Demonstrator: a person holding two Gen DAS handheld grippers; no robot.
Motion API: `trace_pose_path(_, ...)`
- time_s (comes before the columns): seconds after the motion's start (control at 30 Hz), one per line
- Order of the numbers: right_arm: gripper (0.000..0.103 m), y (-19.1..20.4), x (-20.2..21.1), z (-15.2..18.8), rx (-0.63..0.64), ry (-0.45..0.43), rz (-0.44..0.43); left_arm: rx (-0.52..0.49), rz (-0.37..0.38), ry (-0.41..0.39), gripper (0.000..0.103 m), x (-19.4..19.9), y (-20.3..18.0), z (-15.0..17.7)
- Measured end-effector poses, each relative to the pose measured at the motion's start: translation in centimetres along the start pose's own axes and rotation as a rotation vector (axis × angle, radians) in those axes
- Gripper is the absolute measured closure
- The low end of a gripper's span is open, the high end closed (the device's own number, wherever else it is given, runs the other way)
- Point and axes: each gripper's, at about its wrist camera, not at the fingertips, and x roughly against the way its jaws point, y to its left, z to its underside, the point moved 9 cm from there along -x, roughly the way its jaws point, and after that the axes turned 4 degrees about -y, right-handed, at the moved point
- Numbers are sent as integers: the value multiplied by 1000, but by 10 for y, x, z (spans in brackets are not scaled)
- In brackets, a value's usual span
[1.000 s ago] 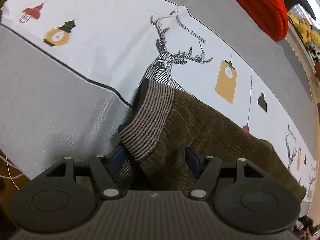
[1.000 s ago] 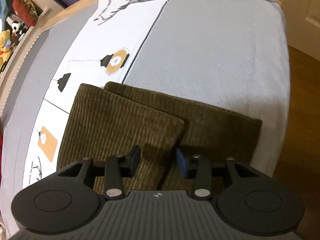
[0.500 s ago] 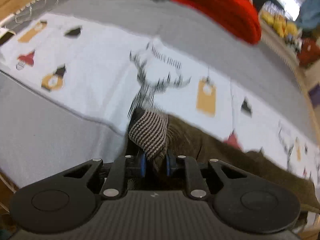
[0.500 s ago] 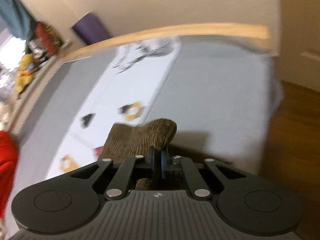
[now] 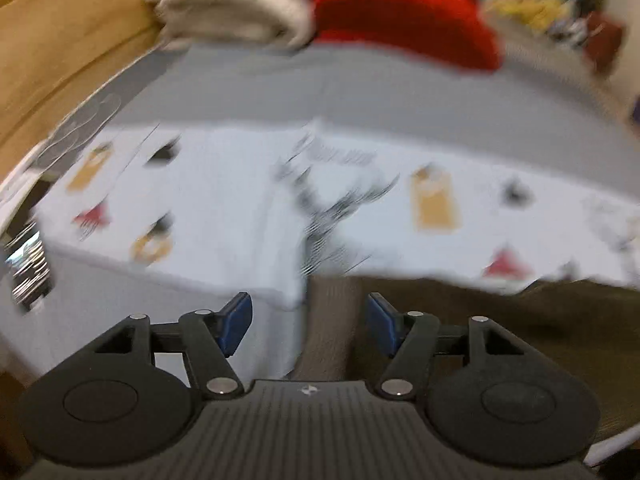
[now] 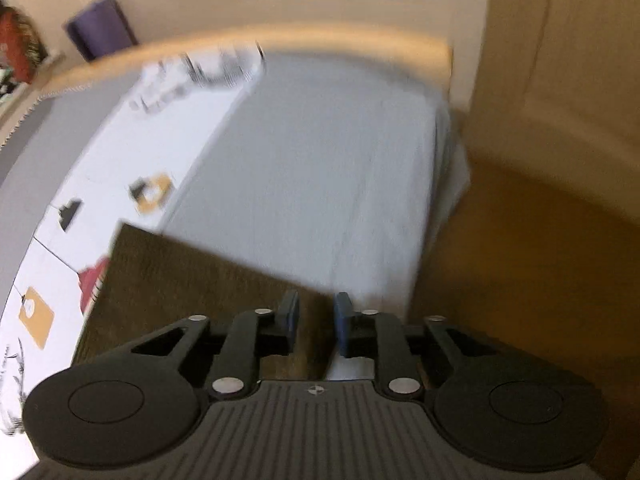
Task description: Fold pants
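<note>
The olive-brown corduroy pants (image 5: 500, 320) lie folded on the bed, low and to the right in the blurred left wrist view. Their lighter ribbed band (image 5: 328, 320) lies below the gap of my left gripper (image 5: 308, 320). Its jaws are opening wide and the blue pads touch nothing. In the right wrist view the pants (image 6: 180, 280) spread flat at lower left with a straight folded edge. One corner of them runs under my right gripper (image 6: 316, 320). Those jaws are opening too, with a narrow gap, and the pads stand clear of the cloth.
The bed has a grey sheet (image 5: 360, 88) and a white printed strip (image 5: 220, 184). A red cushion (image 5: 400, 12) and a cream folded blanket (image 5: 228, 4) sit at its far side. The bed's edge (image 6: 440, 200) drops to a wooden floor (image 6: 520, 260) on the right.
Half a second ago both grippers were shut on pants fabric and lifting it. Now both have let go, their jaws have parted, and the pants lie flat below them.
</note>
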Motion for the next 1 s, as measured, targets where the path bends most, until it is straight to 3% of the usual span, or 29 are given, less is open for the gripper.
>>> trace_pose_path(0.07, 78, 20, 12, -5, 41, -59, -75, -41, 103, 35, 45, -5, -24, 4)
trace_pose_path(0.13, 77, 44, 19, -1, 102, -63, -182, -114, 172, 140, 56, -19, -46, 23)
trace_pose_path(0.17, 77, 57, 21, 4, 136, -48, -240, -182, 166, 226, 62, -31, -53, 40)
trace_pose_path(0.2, 76, 69, 23, 11, 169, -29, -290, -244, 121, 319, 62, -45, -53, 59)
trace_pose_path(0.23, 76, 79, 24, 17, 197, -9, -329, -303, 54, 421, 70, -58, -47, 82)
trace_pose_path(0.27, 76, 89, 27, 24, 224, 14, -369, -366, 12, 488, 82, -67, -43, 98)
trace_pose_path(0.3, 76, 101, 28, 32, 254, 42, -415, -463, 0, 510, 82, -70, -45, 108)
trace_pose_path(0.43, 76, 140, 44, 55, 361, 98, -517, -540, 12, 448, 77, -59, -56, 102)
trace_pose_path(0.47, 76, 151, 50, 63, 398, 112, -553, -514, 32, 401, 68, -54, -59, 92)
trace_pose_path(0.53, 76, 176, 65, 82, 487, 124, -625, -434, 91, 287, 61, -43, -68, 66)
trace_pose_path(0.63, 76, 217, 99, 120, 651, 144, -739, -325, 178, 173, 62, -35, -85, 35)
trace_pose_path(0.73, 76, 256, 131, 168, 816, 180, -862, -290, 230, 151, 64, -39, -110, 23)
trace_pose_path(0.83, 76, 289, 161, 223, 975, 222, -961, -323, 286, 146, 73, -43, -151, 18)
trace_pose_path(1.0, 76, 319, 179, 302, 1184, 301, -1006, -416, 393, 201, 73, -56, -230, 30)
